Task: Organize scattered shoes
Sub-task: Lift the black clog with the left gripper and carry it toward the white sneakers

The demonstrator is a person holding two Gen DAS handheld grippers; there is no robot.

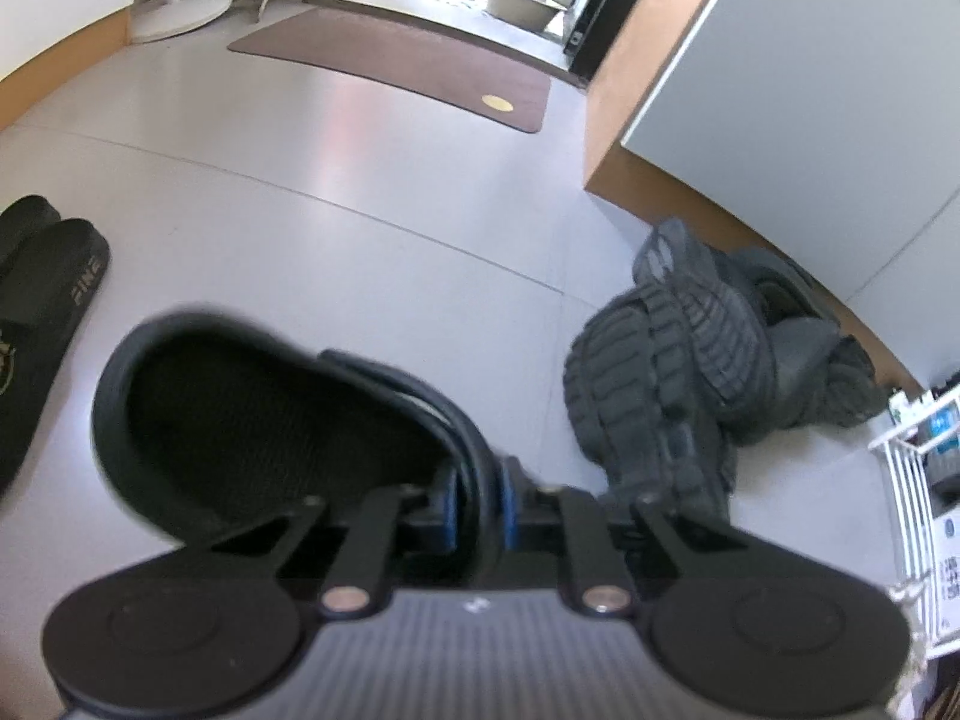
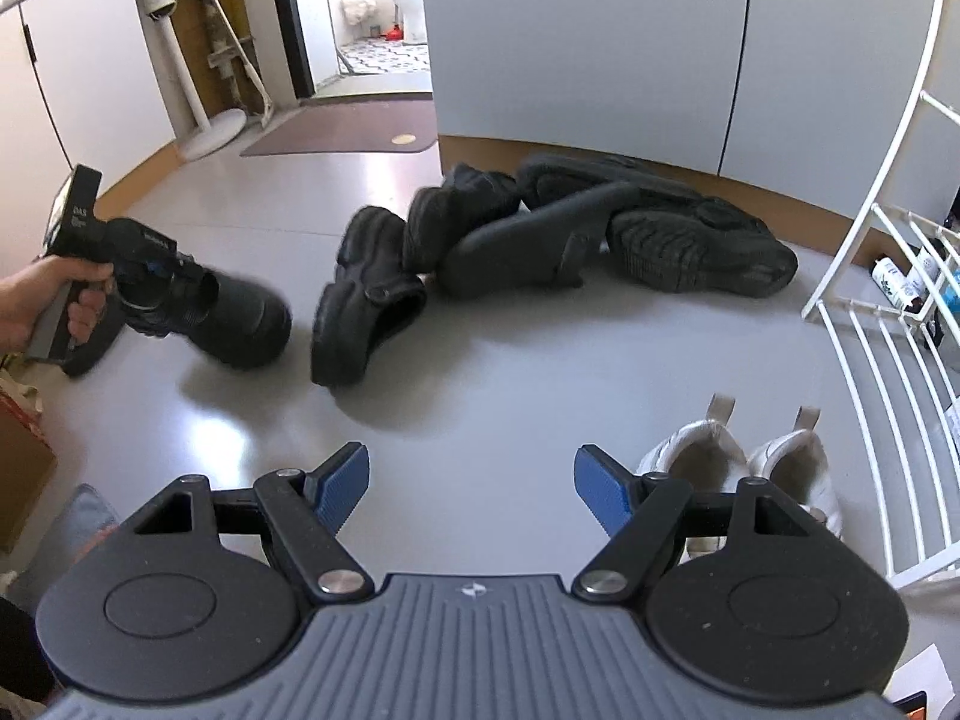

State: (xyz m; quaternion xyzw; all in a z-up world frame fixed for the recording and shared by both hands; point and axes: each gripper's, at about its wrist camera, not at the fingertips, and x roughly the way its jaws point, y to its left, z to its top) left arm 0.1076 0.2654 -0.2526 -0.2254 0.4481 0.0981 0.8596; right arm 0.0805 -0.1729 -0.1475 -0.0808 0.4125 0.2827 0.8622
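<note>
We see the black clog (image 1: 240, 414) gripped by its strap between the blue pads (image 1: 447, 504) of the left tool (image 1: 477, 504), which is clenched on it; no earlier view lets us speak of how the jaws got there. In the right wrist view the same clog (image 2: 240, 315) hangs off the floor in front of the left tool (image 2: 159, 276), a shadow lying on the grey floor (image 2: 480, 408) below it, and the person's hand (image 2: 48, 300) is wrapped around the tool's handle. The right tool (image 2: 471, 489) stands released, its blue pads (image 2: 342, 489) well apart with only bare floor between them. Just beside its right finger a pair of white sneakers (image 2: 744, 468) sits side by side, heels toward the camera, close to the white wire rack (image 2: 870, 360) at the right edge of the floor. Farther out, a second black clog (image 2: 366, 300) lies tipped on its side, touching a heap of dark shoes (image 2: 600, 228) piled against the base of the grey cabinet (image 2: 600, 48); some in the heap show their ridged soles. From the left wrist view that heap (image 1: 708, 360) lies to the right of the held clog, and a pair of black slides (image 1: 42, 300) with gold lettering rests side by side at the left edge of the floor. Beyond, a brown mat (image 1: 408, 69) lies before an open doorway, with a white fan stand (image 2: 198, 114) near the left wall.
</note>
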